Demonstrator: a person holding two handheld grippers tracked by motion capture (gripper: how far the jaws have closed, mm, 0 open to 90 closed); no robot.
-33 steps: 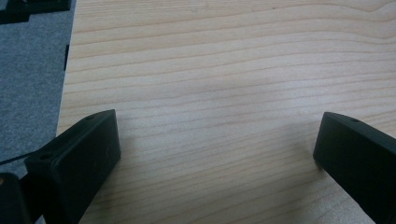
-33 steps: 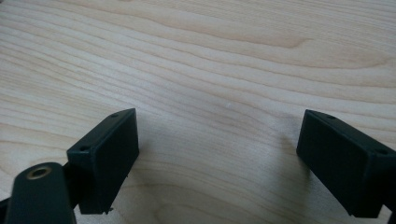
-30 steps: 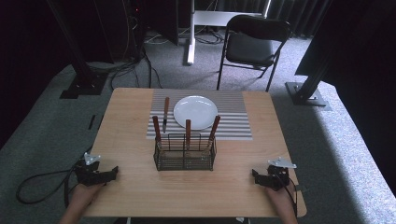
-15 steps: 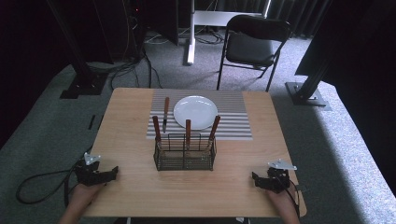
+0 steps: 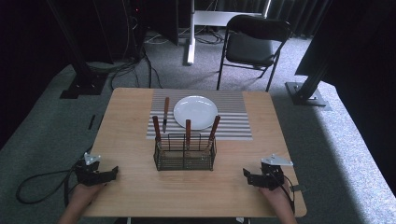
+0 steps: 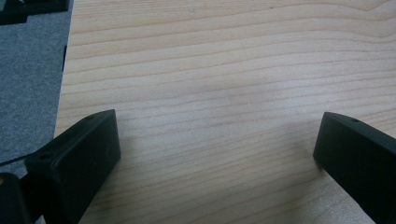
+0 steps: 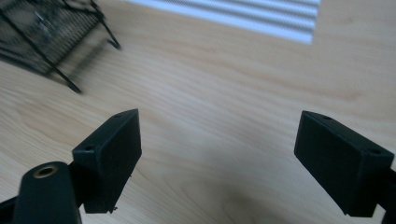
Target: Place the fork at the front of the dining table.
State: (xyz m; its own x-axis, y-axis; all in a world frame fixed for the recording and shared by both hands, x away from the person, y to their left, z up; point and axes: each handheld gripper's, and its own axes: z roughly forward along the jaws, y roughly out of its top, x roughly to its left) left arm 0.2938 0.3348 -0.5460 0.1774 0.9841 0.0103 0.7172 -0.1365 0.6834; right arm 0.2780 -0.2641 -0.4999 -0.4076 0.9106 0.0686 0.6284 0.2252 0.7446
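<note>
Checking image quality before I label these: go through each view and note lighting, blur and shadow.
High view: table evenly lit, surroundings dark, white plate bright. Left gripper view: sharp wood grain, soft shadow between the open jaws. Right gripper view: wire basket and striped mat blurred.

Wire basket (image 5: 185, 153) with upright utensils blocks table (image 5: 140, 196) centre; plate (image 5: 195, 112) behind, toward far edge. Near edge, left and right sides open.

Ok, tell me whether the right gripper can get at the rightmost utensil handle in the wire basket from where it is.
Probably yes. The right gripper sits open at the table's near right, with bare wood between it and the wire basket. The rightmost handle leans out above the rim toward that side, with nothing blocking it.
</note>
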